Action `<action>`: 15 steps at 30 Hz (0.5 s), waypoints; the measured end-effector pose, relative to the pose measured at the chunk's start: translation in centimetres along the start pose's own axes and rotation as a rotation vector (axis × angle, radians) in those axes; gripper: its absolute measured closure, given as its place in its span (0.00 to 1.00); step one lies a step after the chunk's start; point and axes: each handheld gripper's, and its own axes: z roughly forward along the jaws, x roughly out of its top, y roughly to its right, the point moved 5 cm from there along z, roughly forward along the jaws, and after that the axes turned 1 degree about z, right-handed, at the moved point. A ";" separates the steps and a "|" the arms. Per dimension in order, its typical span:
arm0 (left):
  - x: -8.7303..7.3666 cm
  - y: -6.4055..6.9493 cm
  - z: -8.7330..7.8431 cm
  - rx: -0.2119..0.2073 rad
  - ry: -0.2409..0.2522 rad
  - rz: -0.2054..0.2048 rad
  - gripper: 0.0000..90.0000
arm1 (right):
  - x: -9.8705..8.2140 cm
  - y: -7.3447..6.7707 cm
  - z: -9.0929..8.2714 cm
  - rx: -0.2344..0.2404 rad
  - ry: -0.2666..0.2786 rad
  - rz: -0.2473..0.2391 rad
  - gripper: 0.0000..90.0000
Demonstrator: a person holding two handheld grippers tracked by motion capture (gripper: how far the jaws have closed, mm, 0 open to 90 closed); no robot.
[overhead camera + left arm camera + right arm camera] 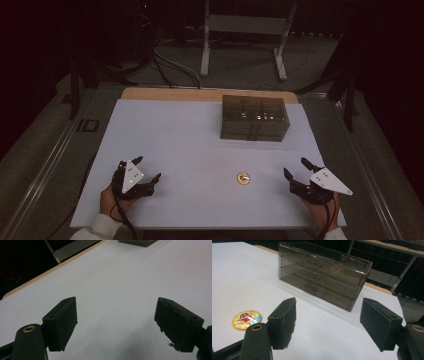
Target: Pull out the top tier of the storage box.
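Both grippers parked at near edge, presumably ready position.
Left gripper [148, 170]: jaws wide apart, nothing between.
Right gripper [296, 168]: jaws wide apart, nothing held.
Badge [243, 178]: flat on table [190, 145], at 9 o'clock from right gripper, well apart. Round; no long axis; face up.
Drawer box [254, 118]: at 12 o'clock from badge, drawer fronts facing person, long axis 9-to-3.

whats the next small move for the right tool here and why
Probably ease the right tool left toward the round cartoon badge. Its jaws stand open with nothing between them, the badge lies flat on the white table beside it, nearer than the left tool, and the smoked drawer box sits farther back.
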 end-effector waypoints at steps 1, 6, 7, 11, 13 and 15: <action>0.0 0.0 0.0 0.003 -0.002 0.003 0.22 | 0.0 0.0 0.0 0.001 -0.001 0.002 0.32; -0.2 -0.1 -0.3 0.003 -0.004 -0.005 0.22 | 0.2 0.0 0.2 -0.003 0.005 -0.001 0.32; -0.3 0.0 -0.4 0.000 -0.002 -0.007 0.22 | 0.2 0.0 0.3 -0.004 0.003 -0.004 0.32; -0.5 0.0 -0.6 0.000 -0.010 0.003 0.22 | 0.2 0.0 0.9 -0.002 0.000 -0.011 0.32; -0.5 0.0 -0.6 0.000 -0.011 0.002 0.22 | 0.2 -0.1 1.3 0.000 -0.005 -0.021 0.32; -0.5 0.1 -0.7 0.001 -0.011 0.001 0.22 | 0.2 -0.2 1.4 0.002 -0.004 -0.024 0.33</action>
